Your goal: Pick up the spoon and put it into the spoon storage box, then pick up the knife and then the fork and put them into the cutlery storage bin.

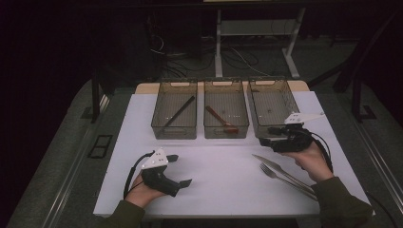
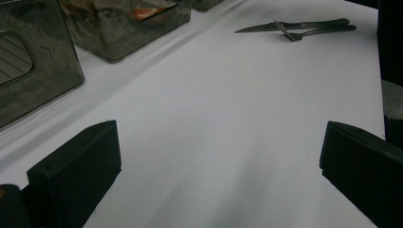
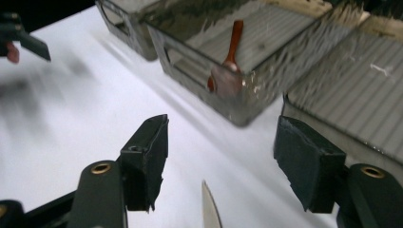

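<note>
A metal knife point(image 1: 275, 166) and a fork point(image 1: 284, 177) lie side by side on the white table point(image 1: 223, 171) at the front right. My right gripper point(image 1: 267, 135) hovers just beyond the knife's tip, in front of the right bin point(image 1: 273, 102), jaws open with nothing between them. In the right gripper view the knife tip point(image 3: 209, 209) lies on the table below my right gripper point(image 3: 221, 156). My left gripper point(image 1: 181, 169) rests open and empty at the front left. In the left gripper view the knife point(image 2: 266, 27) and fork point(image 2: 309, 33) lie far ahead of my left gripper point(image 2: 216, 161).
Three clear grey bins stand in a row at the back. The left bin point(image 1: 164, 128) holds a dark stick point(image 1: 179, 113). The middle bin point(image 1: 211, 133) holds a brown wooden spoon point(image 1: 221, 119), the same spoon point(image 3: 228, 61) seen close ahead in the right gripper view.
</note>
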`<state>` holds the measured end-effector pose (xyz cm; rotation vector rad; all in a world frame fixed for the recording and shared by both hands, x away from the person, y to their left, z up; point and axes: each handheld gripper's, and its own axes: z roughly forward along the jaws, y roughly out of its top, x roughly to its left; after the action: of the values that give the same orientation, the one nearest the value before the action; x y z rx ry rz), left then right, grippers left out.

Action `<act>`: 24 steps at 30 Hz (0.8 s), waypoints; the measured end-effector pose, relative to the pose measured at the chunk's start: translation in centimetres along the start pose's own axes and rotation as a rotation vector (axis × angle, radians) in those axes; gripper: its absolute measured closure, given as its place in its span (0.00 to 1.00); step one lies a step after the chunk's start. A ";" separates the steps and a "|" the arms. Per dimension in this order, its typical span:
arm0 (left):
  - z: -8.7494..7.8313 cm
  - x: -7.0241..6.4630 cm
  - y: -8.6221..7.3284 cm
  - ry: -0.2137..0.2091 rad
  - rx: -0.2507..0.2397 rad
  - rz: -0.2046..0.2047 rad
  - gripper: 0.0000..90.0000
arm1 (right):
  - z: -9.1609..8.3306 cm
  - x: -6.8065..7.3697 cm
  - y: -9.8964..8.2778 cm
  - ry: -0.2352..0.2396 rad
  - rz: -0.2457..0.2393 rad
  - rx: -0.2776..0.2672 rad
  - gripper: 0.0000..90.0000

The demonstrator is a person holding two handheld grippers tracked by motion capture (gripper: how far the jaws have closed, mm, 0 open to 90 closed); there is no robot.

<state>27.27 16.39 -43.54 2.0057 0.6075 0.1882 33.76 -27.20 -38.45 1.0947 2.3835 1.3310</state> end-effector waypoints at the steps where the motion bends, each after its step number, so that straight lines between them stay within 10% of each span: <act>1: 0.0 0.0 0.0 0.000 -0.001 -0.001 0.00 | -0.2 0.0 -0.3 0.003 0.002 0.006 0.39; 15: -0.2 -0.1 0.0 0.008 -0.004 0.001 0.00 | -3.2 -0.3 -2.7 0.018 0.011 0.049 0.36; 24: -0.3 -0.1 0.0 0.008 -0.002 -0.001 0.00 | -3.8 -0.3 -3.7 -0.025 -0.053 0.264 0.51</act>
<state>27.11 16.58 -43.42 2.0035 0.6137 0.1959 30.20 -31.11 -39.28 1.0956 2.6042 0.9998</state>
